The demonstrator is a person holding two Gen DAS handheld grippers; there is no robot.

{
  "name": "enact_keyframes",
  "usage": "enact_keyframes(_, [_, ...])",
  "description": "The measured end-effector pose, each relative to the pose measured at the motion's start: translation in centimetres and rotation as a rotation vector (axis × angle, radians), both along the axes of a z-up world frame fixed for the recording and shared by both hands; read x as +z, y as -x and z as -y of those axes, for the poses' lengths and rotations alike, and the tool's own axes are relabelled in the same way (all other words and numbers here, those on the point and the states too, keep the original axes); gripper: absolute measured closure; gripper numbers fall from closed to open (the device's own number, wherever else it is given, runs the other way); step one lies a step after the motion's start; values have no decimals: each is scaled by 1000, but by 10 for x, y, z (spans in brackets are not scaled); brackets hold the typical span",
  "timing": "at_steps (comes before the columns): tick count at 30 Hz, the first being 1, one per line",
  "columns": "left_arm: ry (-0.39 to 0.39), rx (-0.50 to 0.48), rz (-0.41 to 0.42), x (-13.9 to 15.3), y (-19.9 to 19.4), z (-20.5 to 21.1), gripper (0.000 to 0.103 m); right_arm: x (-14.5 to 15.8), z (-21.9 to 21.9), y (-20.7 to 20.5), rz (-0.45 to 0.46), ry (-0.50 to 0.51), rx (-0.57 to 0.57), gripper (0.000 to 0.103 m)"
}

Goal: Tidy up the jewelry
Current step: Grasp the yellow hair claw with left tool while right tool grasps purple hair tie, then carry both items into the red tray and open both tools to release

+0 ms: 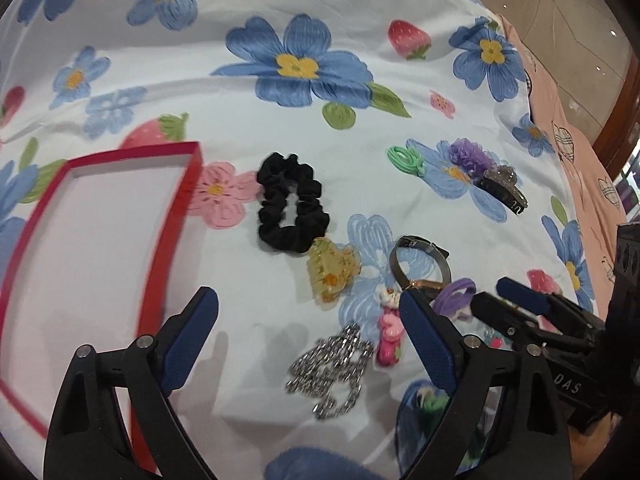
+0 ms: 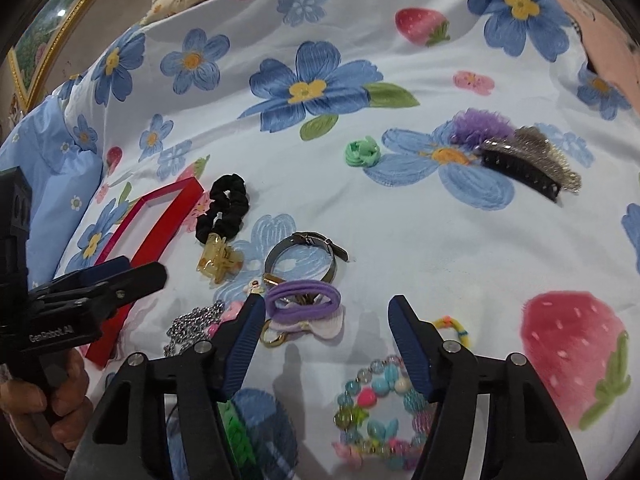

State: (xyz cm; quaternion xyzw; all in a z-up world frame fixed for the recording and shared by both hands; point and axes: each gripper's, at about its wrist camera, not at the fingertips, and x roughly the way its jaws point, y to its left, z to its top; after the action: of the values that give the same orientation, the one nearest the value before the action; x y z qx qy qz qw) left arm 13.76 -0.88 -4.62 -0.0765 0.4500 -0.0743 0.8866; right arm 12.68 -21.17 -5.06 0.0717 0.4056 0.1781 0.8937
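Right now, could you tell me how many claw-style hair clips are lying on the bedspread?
2. A yellow translucent clip touches the black scrunchie's near end; a black glittery clip lies far right beside the purple pompom. More may be hidden beneath the grippers.

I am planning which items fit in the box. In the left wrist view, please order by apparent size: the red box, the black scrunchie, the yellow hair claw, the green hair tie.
1. red box
2. black scrunchie
3. yellow hair claw, though it lies nearer the camera
4. green hair tie, farthest away
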Motion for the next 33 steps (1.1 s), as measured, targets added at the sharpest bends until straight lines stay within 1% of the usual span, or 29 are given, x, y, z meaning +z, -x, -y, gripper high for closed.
enact_keyframes(2, [-1,-6,-14,-5,-8,4,11,-4,0,-7,-20,-5,8,44])
enact_keyframes(4, [-2,-11,-33,-12,-16,7,14,-10,-1,-13,-51,-10,16,47])
enact_keyframes(5, [5,-15,-47,-16,-21,8,18,-13,-1,-16,-66,-16,20,51])
enact_keyframes(6, [9,-18,-54,-19,-24,9,22,-15,-2,-18,-77,-20,25,57])
enact_keyframes(7, [9,-20,-61,-21,-27,9,24,-17,-3,-19,-86,-20,30,60])
enact_keyframes(8, [9,-22,-69,-24,-30,10,30,-18,-4,-21,-93,-21,36,65])
enact_keyframes(9, [12,-23,-73,-25,-32,10,37,-19,-5,-22,-95,-25,41,69])
enact_keyframes(10, [17,-26,-77,-27,-33,10,42,-20,-4,-22,-98,-34,45,71])
enact_keyframes(11, [22,-30,-81,-28,-35,10,51,-19,-5,-23,-97,-37,46,78])
enact_keyframes(12, [27,-34,-84,-29,-36,11,61,-19,-4,-23,-93,-33,46,80])
enact_keyframes(13, [31,-39,-86,-29,-36,11,66,-18,-4,-23,-89,-30,47,83])
enact_keyframes(14, [32,-47,-88,-30,-35,12,72,-17,-4,-23,-86,-29,48,89])
enact_keyframes(15, [31,-51,-86,-30,-35,12,72,-17,-4,-23,-87,-27,47,94])
enact_keyframes(18, [28,-57,-75,-27,-30,12,73,-17,-1,-22,-93,-38,46,96])
enact_keyframes(25, [49,-63,-35,-9,-12,5,73,0,-4,-12,-56,-40,57,97])
enact_keyframes(29, [66,-35,-12,2,4,-10,73,13,-13,-6,-31,-52,80,97])
enact_keyframes(33, [75,9,9,11,21,-31,73,23,-31,-1,-14,-51,119,97])
